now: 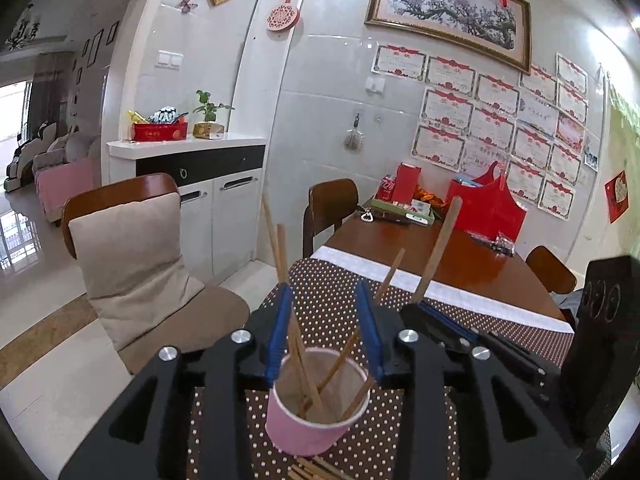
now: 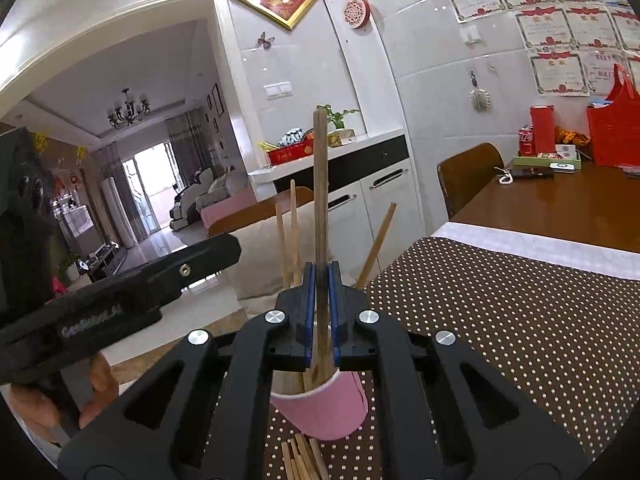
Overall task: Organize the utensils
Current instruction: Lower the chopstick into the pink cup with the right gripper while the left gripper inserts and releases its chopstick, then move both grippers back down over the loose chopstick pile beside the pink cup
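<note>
From the left wrist, the left gripper (image 1: 326, 292) stands open, its blue pads on either side of the chopsticks (image 1: 298, 344) standing in a pink cup (image 1: 310, 420) on the dotted cloth (image 1: 328, 280). From the right wrist, the right gripper (image 2: 321, 270) is clamped on a darker wooden stick (image 2: 320, 184) held upright over the same cup (image 2: 332, 408). More chopsticks lie on the cloth in front of the cup.

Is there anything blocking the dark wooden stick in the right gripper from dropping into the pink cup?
Nothing visible blocks it. The stick, clamped upright in the right gripper, already dips into the pink cup, beside the chopsticks leaning inside.
</note>
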`<control>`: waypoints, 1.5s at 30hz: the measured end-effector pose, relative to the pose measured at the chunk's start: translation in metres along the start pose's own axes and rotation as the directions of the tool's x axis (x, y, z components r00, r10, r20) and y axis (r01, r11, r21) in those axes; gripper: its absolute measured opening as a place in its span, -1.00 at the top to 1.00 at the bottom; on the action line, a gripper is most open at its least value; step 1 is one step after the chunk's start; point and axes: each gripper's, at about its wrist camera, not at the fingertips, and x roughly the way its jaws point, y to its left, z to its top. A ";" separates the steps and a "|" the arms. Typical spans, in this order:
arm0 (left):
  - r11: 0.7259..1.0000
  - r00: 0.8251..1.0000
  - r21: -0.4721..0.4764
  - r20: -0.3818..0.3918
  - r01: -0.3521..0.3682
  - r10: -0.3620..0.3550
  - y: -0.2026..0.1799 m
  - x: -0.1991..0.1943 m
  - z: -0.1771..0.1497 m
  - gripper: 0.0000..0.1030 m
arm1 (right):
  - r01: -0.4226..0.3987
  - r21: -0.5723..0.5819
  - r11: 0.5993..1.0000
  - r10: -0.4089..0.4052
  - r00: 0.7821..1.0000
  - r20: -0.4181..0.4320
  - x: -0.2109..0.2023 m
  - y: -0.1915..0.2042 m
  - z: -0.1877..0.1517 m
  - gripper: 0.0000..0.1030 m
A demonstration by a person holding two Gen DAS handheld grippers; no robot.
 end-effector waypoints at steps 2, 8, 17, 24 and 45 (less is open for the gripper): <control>1.000 1.000 0.001 -0.011 -0.007 0.007 -0.001 -0.005 -0.004 0.25 | 0.009 -0.001 1.000 -0.009 1.000 -0.005 -0.002 0.001 -0.001 0.54; 0.999 0.998 -0.030 -0.051 -0.024 0.023 0.001 -0.021 -0.020 0.15 | 0.033 0.017 0.999 -0.033 0.999 0.007 -0.024 -0.002 -0.006 0.13; 0.993 0.962 -0.114 -0.272 -0.044 0.011 0.002 -0.026 -0.080 0.13 | 0.097 -0.009 0.995 -0.097 0.992 -0.085 -0.056 -0.019 -0.027 0.02; 0.987 0.868 -0.152 -0.496 -0.048 -0.035 -0.009 -0.008 -0.134 0.13 | 0.155 -0.035 0.987 -0.158 0.936 -0.316 -0.057 -0.045 -0.068 -0.01; 0.982 0.758 0.057 -0.629 -0.178 0.173 -0.042 0.030 -0.188 0.12 | 0.118 -0.066 0.991 -0.135 0.860 -0.493 -0.065 -0.063 -0.113 -0.12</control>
